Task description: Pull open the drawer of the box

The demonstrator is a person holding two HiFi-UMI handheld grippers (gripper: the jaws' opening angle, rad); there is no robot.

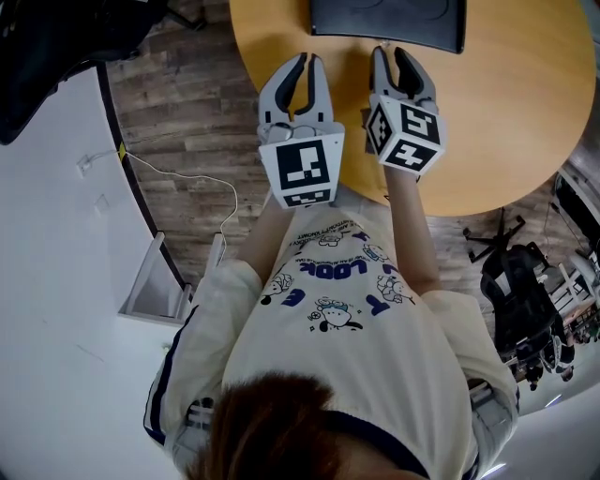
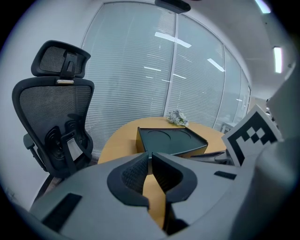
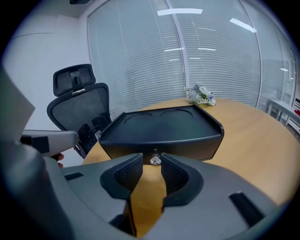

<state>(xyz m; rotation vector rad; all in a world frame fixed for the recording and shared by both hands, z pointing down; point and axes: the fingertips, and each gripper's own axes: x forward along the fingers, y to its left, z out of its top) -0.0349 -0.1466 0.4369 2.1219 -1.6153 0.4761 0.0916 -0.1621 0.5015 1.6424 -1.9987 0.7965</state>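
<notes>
The black box [image 1: 387,23] was seen at the top centre of the head view, on the round wooden table [image 1: 525,103], with its drawer not pulled out. The right gripper [image 3: 152,164] was held with jaws apart, the drawer knob [image 3: 155,160] showing in the gap at their tips, unclamped. The left gripper [image 2: 151,157] was closed on nothing.

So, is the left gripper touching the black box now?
Apart. In the head view, a strip of bare wooden table shows between the tips of the left gripper and the near corner of the black box.
</notes>
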